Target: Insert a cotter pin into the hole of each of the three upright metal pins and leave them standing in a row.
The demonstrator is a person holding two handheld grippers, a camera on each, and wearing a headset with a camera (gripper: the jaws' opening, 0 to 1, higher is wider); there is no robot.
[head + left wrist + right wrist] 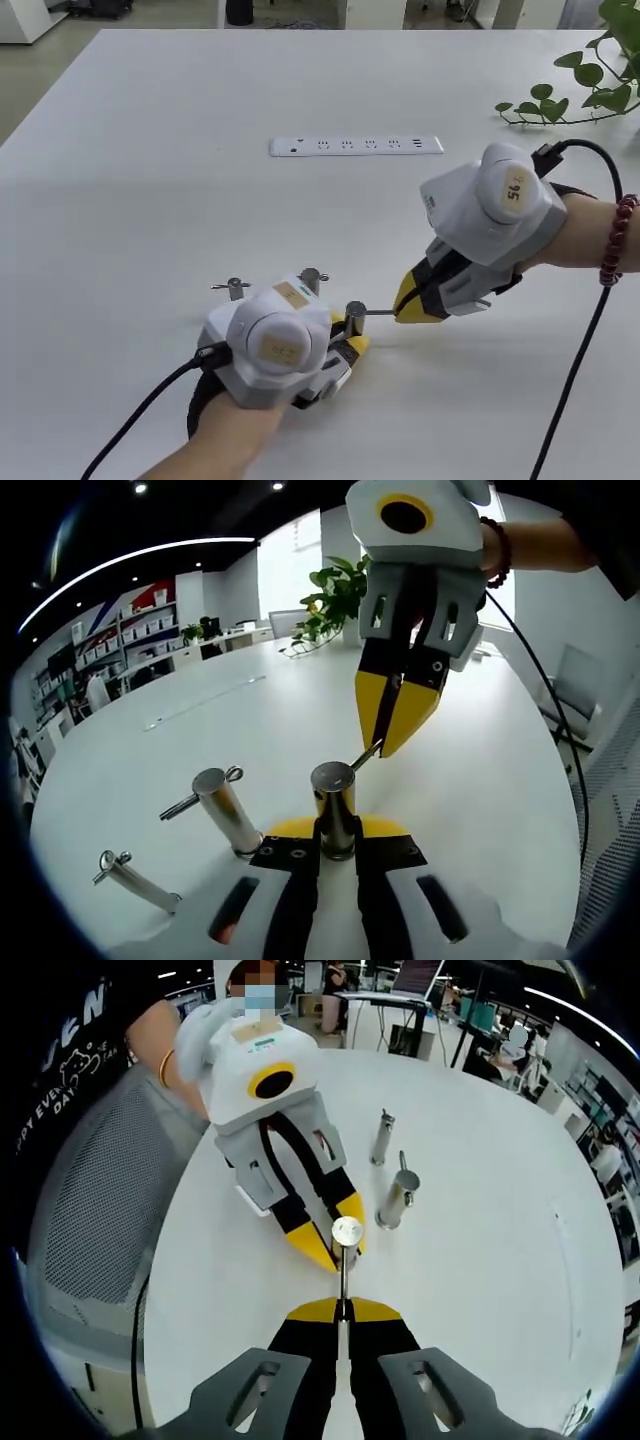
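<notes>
White table (150, 150) is seen stretching wide and bare on every side, with its far edge along the top of the head view. A white power strip (355, 146) is laid flat well beyond the work, and a leafy plant (590, 85) reaches in at the far right corner. Near the front edge, three short upright metal pins are lined up close together in a row. The leftmost metal pin (236, 289) and the middle metal pin (310, 279) are each crossed near the top by a thin wire piece, and both are left free on the table. The rightmost metal pin (334, 800) is clamped low down between the narrowed yellow-tipped jaws of the left gripper (337, 840), which is brought in from the near side. From the right, the right gripper (343, 1312) is angled down towards that pin, its jaws pinched together on a thin cotter pin (343, 1275). The cotter pin's free end is held level against the side of the rightmost pin's head; whether it has entered the hole cannot be told. Open table is left to the right of the right gripper, crossed only by its black cable (580, 350).
</notes>
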